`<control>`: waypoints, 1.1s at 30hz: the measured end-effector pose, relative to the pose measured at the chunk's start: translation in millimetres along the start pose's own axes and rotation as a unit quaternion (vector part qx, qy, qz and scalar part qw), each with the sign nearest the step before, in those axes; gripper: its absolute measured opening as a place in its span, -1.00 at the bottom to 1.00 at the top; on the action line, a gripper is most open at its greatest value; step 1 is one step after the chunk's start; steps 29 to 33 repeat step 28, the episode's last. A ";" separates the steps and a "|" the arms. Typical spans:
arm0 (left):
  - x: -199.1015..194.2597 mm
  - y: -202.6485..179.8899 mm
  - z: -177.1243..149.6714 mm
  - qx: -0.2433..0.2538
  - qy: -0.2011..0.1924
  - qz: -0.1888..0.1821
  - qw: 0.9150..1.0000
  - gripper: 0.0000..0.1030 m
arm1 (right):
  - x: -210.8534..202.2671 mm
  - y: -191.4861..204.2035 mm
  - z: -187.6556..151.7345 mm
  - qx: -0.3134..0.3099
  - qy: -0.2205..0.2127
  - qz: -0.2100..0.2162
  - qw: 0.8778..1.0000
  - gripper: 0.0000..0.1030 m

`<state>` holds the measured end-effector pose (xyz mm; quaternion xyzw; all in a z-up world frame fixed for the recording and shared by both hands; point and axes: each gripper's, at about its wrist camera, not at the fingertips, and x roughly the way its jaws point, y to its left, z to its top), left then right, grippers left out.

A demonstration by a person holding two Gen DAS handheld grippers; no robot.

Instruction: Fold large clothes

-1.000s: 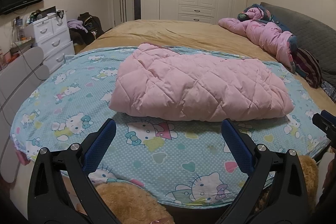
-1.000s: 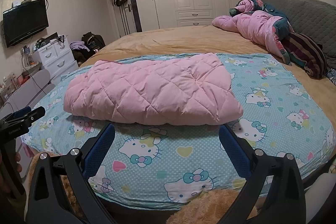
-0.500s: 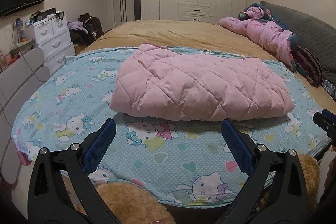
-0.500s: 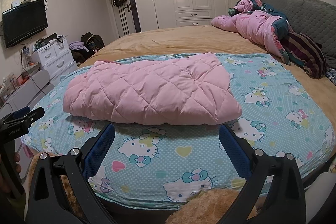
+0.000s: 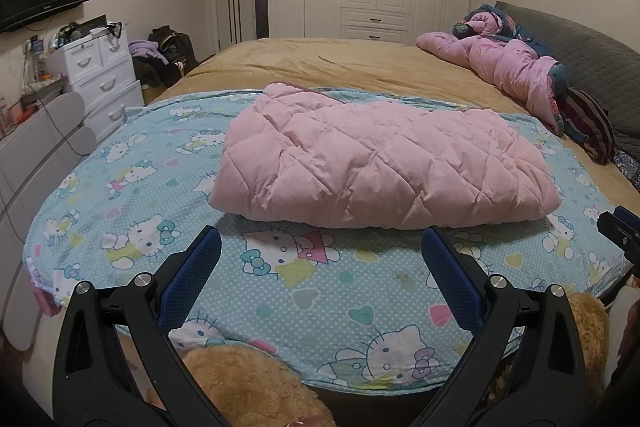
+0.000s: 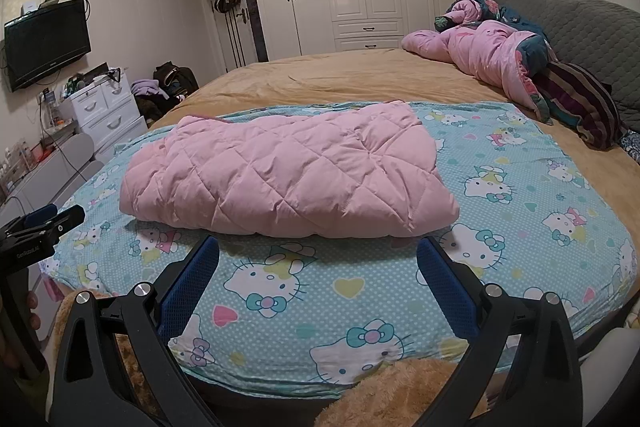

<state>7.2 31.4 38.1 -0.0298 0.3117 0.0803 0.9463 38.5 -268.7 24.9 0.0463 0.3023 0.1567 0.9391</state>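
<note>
A pink quilted jacket lies folded into a flat bundle on a blue Hello Kitty sheet. It also shows in the right wrist view on the same sheet. My left gripper is open and empty, held just short of the bundle's near edge. My right gripper is open and empty, also just short of the near edge. The right gripper's tip shows at the right edge of the left wrist view. The left gripper shows at the left edge of the right wrist view.
The sheet lies on a tan bedspread. A crumpled pink and dark duvet and a striped pillow lie at the far right. White drawers stand at the left. A brown plush toy sits below the bed's near edge.
Both views have drifted very slightly. The jacket has not moved and both grippers stay open.
</note>
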 end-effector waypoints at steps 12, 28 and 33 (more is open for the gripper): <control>5.4 5.4 -0.1 -0.021 0.015 -0.013 1.000 0.82 | -0.4 -6.1 -1.5 0.007 0.004 -0.009 1.000 0.92; 97.2 220.5 23.4 -0.157 0.078 0.192 0.966 0.82 | -47.7 -277.5 -94.9 0.276 0.037 -0.322 0.905 0.92; 97.2 220.5 23.4 -0.157 0.078 0.192 0.966 0.82 | -47.7 -277.5 -94.9 0.276 0.037 -0.322 0.905 0.92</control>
